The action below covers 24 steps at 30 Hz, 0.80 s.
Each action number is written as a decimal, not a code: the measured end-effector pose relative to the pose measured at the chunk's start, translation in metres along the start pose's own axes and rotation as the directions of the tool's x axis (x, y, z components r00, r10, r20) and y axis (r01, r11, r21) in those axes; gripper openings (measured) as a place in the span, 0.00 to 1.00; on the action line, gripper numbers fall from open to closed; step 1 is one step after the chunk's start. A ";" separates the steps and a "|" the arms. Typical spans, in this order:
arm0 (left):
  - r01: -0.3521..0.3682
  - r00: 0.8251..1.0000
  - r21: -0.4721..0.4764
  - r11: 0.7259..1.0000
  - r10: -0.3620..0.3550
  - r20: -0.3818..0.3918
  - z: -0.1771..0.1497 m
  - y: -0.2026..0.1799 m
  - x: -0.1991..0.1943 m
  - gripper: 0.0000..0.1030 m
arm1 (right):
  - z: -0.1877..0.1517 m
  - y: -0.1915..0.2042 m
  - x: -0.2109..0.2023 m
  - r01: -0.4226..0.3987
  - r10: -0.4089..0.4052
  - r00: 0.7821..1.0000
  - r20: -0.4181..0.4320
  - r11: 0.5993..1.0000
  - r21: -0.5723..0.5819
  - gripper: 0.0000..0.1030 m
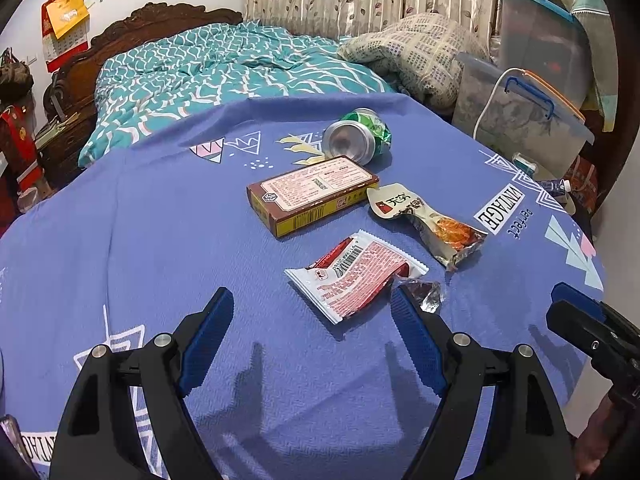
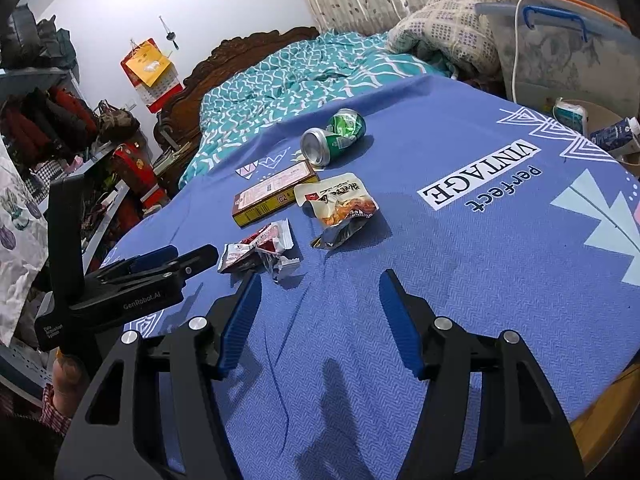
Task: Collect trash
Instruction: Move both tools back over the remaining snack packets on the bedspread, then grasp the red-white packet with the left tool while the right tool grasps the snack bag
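On the blue cloth (image 1: 120,240), both grippers (left (image 1: 312,332), right (image 2: 320,308)) spread and empty, the flat wrapper (image 1: 356,276) may slide when pinched.

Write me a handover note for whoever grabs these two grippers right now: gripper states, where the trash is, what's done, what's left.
Left gripper: open, empty, just short of the red-and-white wrapper.
Right gripper: open, empty, over bare blue cloth.
Trash, all lying on the cloth: the wrapper nearest, a small clear crumpled scrap at its right end, a beige snack pouch beyond, a brown-and-yellow carton behind the wrapper, and a crushed green can on its side farthest back.
Done: nothing collected that I can see.
Left: all five pieces. No bin or bag shows in either view, so find one first.
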State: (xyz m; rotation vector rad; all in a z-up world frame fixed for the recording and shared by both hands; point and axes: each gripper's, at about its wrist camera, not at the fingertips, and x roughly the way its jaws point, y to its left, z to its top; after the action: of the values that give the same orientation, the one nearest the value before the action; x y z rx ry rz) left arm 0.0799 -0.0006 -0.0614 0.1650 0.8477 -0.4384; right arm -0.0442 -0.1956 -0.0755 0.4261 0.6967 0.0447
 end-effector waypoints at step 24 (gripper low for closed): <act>0.122 0.988 -0.087 0.989 -0.129 -0.080 0.003 0.013 0.019 0.73 | 0.004 -0.006 0.020 -0.017 0.017 0.999 -0.046 1.000 0.002 0.61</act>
State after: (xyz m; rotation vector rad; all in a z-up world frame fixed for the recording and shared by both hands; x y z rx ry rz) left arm 0.0987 0.0046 -0.0747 0.0550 0.9623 -0.5167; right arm -0.0270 -0.1994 -0.0873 0.4341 0.7389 0.0703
